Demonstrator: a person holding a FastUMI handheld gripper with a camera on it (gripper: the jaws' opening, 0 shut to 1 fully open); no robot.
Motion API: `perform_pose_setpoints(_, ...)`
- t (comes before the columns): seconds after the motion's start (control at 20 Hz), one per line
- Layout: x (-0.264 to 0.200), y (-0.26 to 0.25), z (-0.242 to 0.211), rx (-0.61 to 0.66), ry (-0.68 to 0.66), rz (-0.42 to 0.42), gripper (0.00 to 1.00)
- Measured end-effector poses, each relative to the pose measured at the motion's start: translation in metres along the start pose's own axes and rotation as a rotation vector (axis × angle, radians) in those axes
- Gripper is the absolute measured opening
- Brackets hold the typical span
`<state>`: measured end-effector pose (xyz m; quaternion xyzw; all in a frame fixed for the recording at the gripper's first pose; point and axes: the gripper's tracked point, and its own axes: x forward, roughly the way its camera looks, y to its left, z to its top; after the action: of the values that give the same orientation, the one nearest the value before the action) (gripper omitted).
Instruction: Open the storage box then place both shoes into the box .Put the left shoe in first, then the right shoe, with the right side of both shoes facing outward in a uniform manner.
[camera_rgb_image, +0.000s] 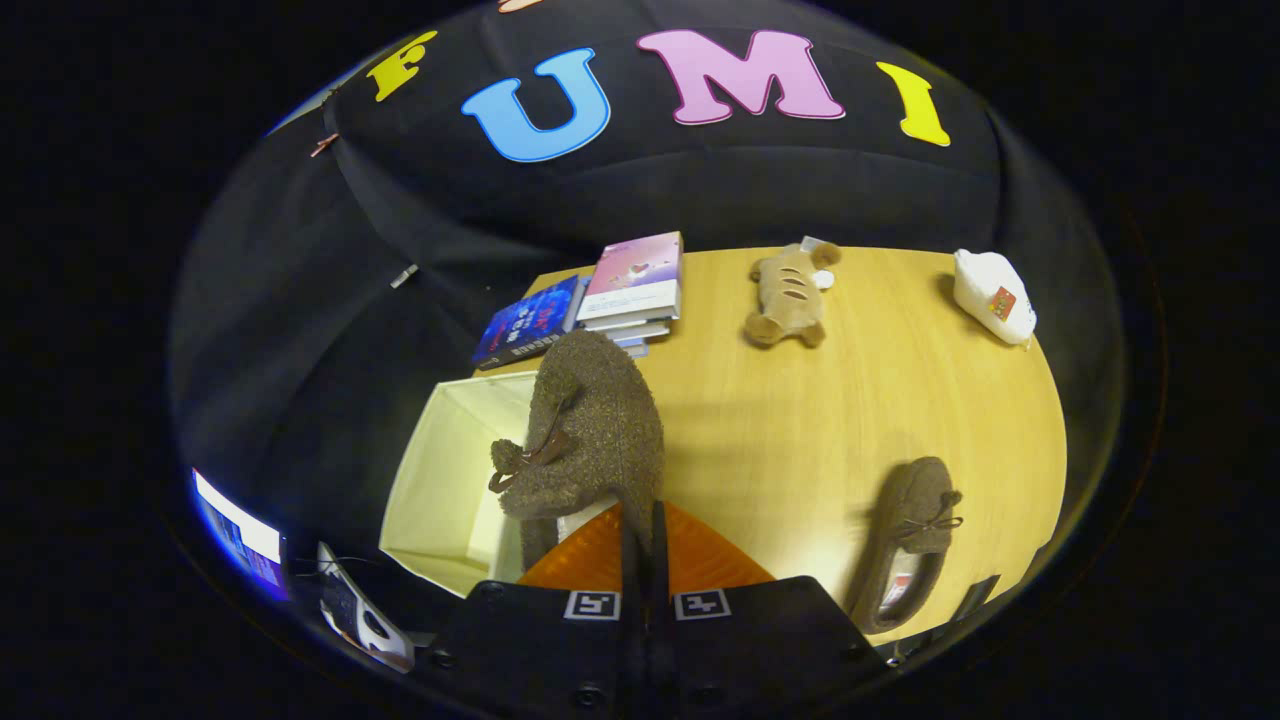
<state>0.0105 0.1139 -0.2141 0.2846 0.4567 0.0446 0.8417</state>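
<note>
My gripper (640, 520) is shut on a brown fuzzy shoe (590, 430) with a small bow, pinching its edge between both fingers. The shoe hangs lifted, tilted over the right rim of the open cream storage box (440, 480), whose inside is bare as far as I can see. The second brown shoe (910, 540) lies flat on the wooden table (800, 420) to the right of my fingers, toe pointing away, its opening toward me.
Beyond the box lie a blue book (530, 322) and a stack of books (635, 285). A tan plush toy (790, 295) and a white pouch (992, 295) rest at the table's far side. A lit screen (240, 540) glows low to the left.
</note>
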Motion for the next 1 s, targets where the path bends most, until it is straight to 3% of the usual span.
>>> perform_pose_setpoints(0.2,0.014,0.061,0.009,0.066,0.017,0.091,0.05)
perform_pose_setpoints(0.45,0.046,0.128,0.000,0.130,0.070,0.147,0.05)
perform_pose_setpoints(1.0,0.134,0.170,-0.063,0.204,0.207,0.027,0.05)
